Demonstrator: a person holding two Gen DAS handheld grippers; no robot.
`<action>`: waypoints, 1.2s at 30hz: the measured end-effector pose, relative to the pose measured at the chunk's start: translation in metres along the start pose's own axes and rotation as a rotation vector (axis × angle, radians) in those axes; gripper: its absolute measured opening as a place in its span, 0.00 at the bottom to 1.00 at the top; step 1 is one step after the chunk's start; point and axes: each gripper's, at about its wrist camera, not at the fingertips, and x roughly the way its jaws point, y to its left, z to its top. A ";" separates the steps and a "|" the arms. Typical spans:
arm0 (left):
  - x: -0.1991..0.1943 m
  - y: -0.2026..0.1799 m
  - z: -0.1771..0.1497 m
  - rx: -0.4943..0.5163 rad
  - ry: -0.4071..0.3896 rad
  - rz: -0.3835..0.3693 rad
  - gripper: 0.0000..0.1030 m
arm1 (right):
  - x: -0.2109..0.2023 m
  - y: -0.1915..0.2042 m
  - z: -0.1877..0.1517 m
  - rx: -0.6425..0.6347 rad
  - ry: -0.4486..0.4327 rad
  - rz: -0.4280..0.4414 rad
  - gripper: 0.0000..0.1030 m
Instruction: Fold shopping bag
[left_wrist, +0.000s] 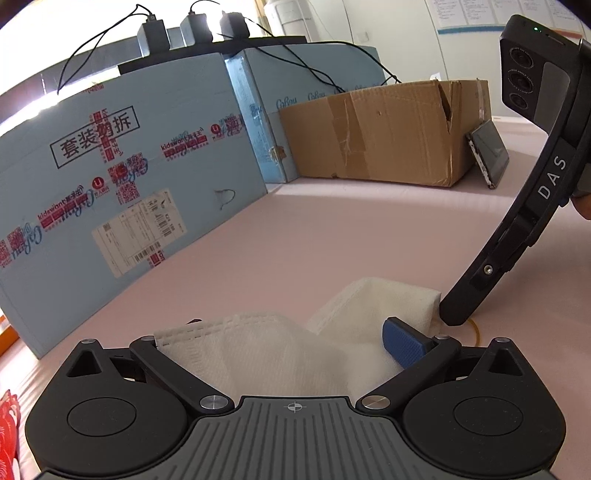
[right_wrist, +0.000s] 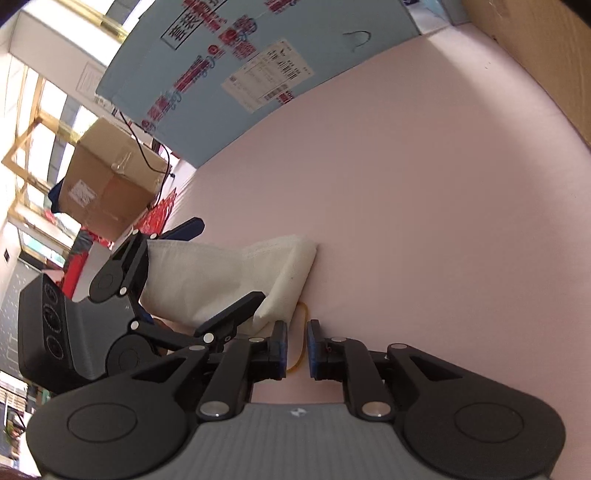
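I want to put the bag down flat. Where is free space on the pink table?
Free: the pink table between the folded white bag, the blue board and the brown carton. Crowded: around the bag, where the left gripper, right gripper and yellow rubber band meet.

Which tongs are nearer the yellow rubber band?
Right. The right tongs straddle the rubber band, slightly open; the left tongs sit on the folded bag beside it.

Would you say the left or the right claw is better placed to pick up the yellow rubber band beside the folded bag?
Right, probably. The right claw straddles the thin yellow rubber band, fingers slightly apart, while the left claw spans the folded white fabric shopping bag.
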 end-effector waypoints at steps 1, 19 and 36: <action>0.000 -0.001 0.000 0.008 -0.003 0.005 0.99 | 0.000 0.002 0.000 -0.014 0.001 -0.005 0.06; -0.009 -0.050 -0.004 0.288 -0.069 0.199 0.99 | 0.030 -0.079 -0.029 0.711 -0.171 0.493 0.01; -0.009 -0.051 -0.004 0.294 -0.076 0.196 0.98 | 0.040 -0.059 0.010 0.631 -0.175 0.382 0.05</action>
